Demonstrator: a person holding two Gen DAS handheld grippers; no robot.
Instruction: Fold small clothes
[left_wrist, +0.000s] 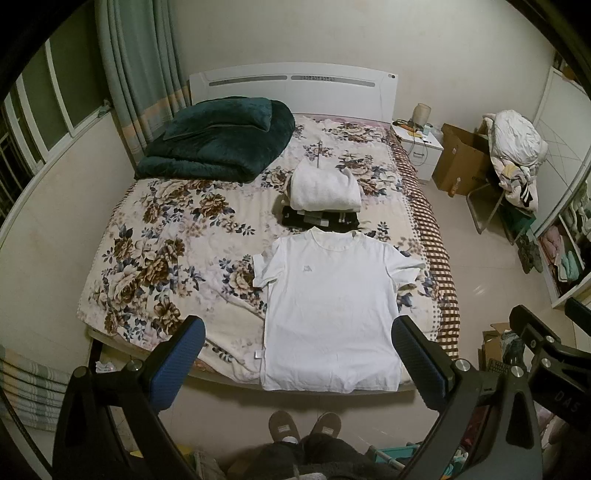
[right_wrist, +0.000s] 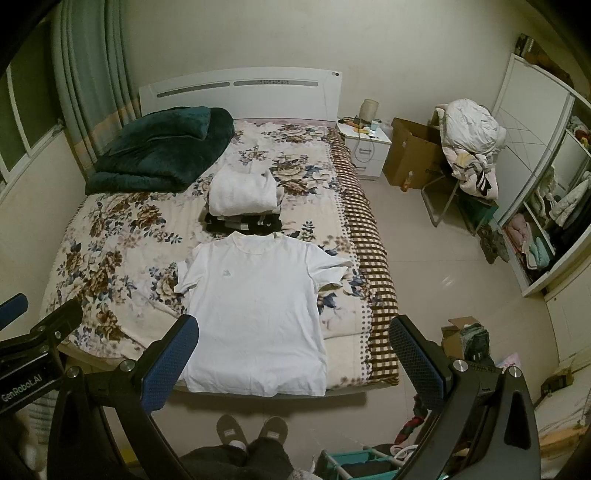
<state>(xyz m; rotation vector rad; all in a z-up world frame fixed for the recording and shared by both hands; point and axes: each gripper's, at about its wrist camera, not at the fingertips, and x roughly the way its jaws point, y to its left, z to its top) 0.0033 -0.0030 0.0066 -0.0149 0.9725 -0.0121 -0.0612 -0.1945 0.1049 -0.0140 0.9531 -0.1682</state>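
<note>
Above the T-shirt (left_wrist: 328, 310), wide, empty tongs (left_wrist: 299, 365)

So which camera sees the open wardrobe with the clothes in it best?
The right wrist view. There the open wardrobe shows several shelves with hanging and folded clothes, well inside the picture. In the left wrist view the wardrobe is squeezed against the right edge, and only the lower shelves with a few folded things can be made out.
</note>
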